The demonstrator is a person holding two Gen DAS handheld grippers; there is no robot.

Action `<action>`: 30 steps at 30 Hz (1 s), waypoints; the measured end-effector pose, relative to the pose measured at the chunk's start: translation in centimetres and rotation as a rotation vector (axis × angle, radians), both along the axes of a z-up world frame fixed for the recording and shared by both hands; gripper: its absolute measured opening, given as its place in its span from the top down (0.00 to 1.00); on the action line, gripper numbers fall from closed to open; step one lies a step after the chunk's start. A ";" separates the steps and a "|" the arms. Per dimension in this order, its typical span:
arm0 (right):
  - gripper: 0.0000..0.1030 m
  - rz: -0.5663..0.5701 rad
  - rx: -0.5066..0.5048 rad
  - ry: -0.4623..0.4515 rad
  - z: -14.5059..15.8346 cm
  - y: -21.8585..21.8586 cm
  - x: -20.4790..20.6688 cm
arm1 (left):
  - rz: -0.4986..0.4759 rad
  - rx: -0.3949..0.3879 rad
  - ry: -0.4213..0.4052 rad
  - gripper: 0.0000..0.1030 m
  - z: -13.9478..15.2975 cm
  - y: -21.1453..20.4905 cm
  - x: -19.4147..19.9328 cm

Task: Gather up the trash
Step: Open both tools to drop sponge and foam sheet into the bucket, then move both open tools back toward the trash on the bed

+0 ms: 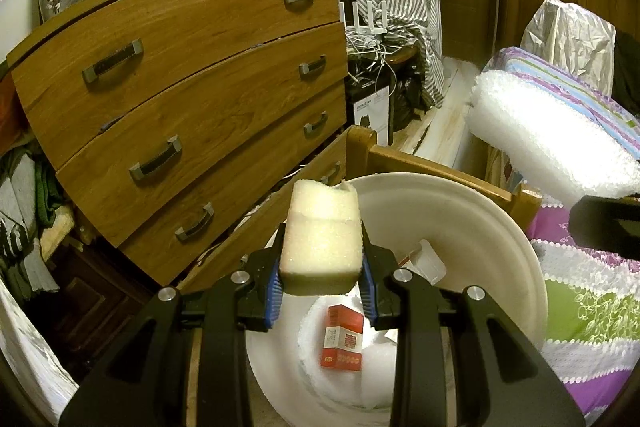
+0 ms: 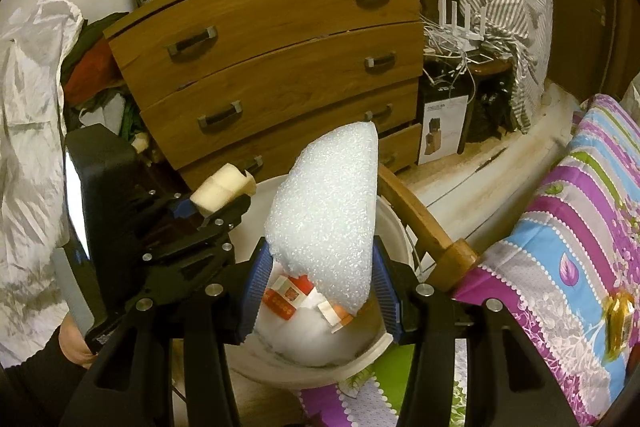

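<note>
My left gripper (image 1: 322, 291) is shut on a cream foam block (image 1: 322, 239) and holds it above a white round bin (image 1: 472, 211). In the bin lie a red-and-white carton (image 1: 342, 339), white foam wrap and a small clear cup (image 1: 426, 261). My right gripper (image 2: 320, 291) is shut on a folded white foam sheet (image 2: 328, 215) over the same bin (image 2: 376, 345). The foam sheet also shows in the left wrist view (image 1: 548, 143). The left gripper with its block (image 2: 222, 193) sits to the left in the right wrist view. Red-and-white cartons (image 2: 286, 297) lie in the bin below.
A wooden chest of drawers (image 1: 192, 99) stands close behind the bin, its lowest drawer pulled out. A wooden bed frame post (image 2: 460, 253) and a colourful quilt (image 2: 568, 227) lie at the right. Clothes, cables and a boxed item (image 2: 442, 129) crowd the floor.
</note>
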State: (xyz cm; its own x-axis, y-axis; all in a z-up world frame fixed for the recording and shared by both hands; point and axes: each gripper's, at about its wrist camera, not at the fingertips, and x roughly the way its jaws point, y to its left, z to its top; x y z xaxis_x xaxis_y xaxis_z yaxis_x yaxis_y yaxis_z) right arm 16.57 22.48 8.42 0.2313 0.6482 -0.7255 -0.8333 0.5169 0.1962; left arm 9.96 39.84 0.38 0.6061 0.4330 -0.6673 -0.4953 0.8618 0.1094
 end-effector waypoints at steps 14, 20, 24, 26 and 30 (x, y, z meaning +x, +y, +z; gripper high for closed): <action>0.29 -0.029 0.019 -0.026 0.4 -0.2 0.8 | 0.008 0.021 0.026 0.24 -0.6 0.4 0.1; 0.29 -0.043 0.011 -0.021 -0.2 -0.9 0.8 | 0.017 0.024 0.028 0.24 -0.5 0.3 0.1; 0.29 -0.059 0.010 -0.028 -0.5 -1.5 0.7 | 0.025 0.025 0.027 0.24 -0.4 0.2 0.0; 0.29 -0.078 0.017 -0.047 -0.4 -2.2 0.5 | 0.031 0.016 0.025 0.24 -0.4 0.1 -0.1; 0.29 -0.147 0.040 -0.132 -0.2 -4.5 -0.7 | 0.057 0.009 -0.001 0.24 -0.2 -0.6 -0.8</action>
